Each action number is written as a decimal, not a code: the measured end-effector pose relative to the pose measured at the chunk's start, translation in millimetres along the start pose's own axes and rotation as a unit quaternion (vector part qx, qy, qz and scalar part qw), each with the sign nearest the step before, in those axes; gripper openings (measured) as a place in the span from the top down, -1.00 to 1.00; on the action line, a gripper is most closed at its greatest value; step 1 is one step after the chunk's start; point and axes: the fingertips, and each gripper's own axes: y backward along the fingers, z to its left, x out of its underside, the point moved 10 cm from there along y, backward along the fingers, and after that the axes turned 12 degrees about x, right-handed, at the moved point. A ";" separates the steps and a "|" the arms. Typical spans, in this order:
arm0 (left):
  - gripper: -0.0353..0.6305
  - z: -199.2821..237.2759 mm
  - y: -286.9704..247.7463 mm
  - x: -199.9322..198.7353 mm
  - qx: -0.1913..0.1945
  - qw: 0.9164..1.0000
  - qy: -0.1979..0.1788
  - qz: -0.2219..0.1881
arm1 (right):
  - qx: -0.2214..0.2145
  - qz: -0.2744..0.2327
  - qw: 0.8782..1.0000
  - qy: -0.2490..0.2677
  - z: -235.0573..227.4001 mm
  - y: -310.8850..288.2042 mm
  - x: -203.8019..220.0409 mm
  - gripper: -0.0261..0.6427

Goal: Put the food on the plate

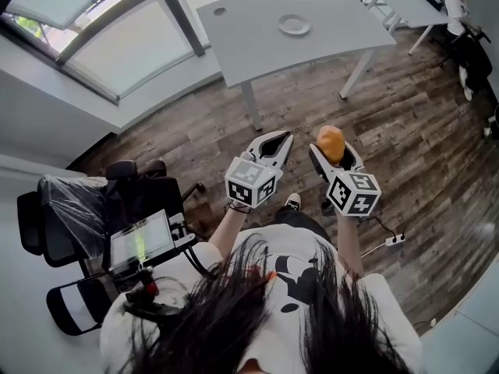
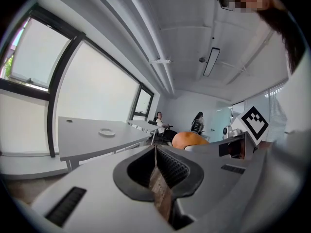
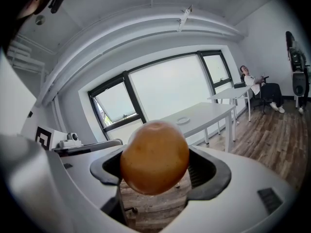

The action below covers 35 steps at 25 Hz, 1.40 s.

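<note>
- A black office chair with clear plastic film over its backrest is standing at the far left of the head view, on the dark wood-plank floor.
- A small flat screen device is sitting just beside that chair, on its right.
- The left gripper is being held in the air above the floor. In the left gripper view, the left gripper is showing its jaws pressed together along a single seam, with nothing between them.
- A long light-grey table is standing ahead of both grippers, well apart from them.
- A small round white plate is lying on that table with nothing on it. The same plate is appearing on the table top in the left gripper view, and again in the right gripper view.
- The right gripper is being held just beside the left gripper, at about the same height.
- In the right gripper view, the right gripper is clamping a round orange-brown piece of food between its dark jaw pads; both pads are touching it.
- That food is sitting at the jaw tips in the air, well apart from the plate.
- A white power strip is lying on the floor to the right of the right gripper.
- A person is sitting at the far right edge of the room, near a second table.
</note>
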 end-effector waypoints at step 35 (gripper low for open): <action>0.86 136.0 -132.8 -52.2 -0.023 0.999 0.004 0.026 | -0.028 0.032 0.999 -0.015 -62.8 -184.0 -87.5 -0.19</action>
